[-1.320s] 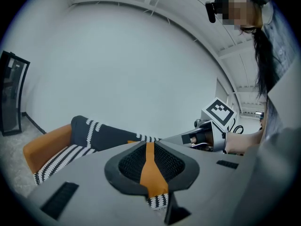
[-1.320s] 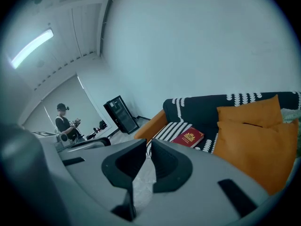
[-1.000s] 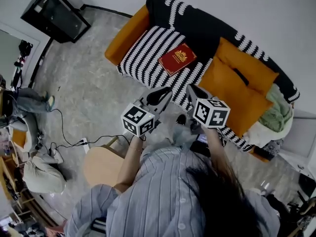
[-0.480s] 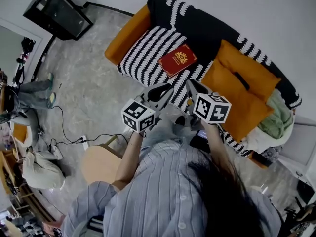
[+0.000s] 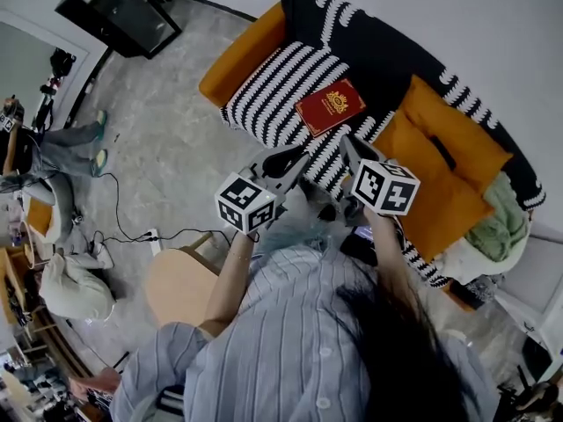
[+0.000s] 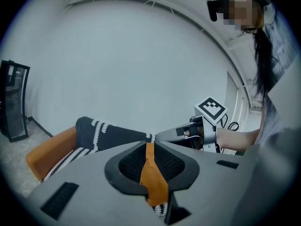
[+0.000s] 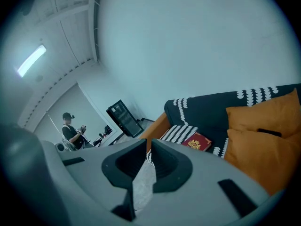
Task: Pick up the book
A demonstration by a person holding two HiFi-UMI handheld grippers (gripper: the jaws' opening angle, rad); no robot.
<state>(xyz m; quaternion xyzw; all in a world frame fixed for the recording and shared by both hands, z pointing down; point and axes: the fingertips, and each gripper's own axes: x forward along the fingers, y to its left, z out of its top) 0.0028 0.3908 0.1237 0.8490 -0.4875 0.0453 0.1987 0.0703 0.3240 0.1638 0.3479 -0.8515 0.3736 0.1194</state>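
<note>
The left hand-held gripper is clenched and empty, near the front edge of the sofa. The red book lies flat on the striped seat, a little farther. The right hand-held gripper is also clenched and empty, near the book.

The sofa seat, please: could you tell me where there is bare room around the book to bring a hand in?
Free: the striped seat between the orange armrest and the book. Crowded: right of the book, where two orange cushions and a green blanket fill the rest of the sofa.
</note>
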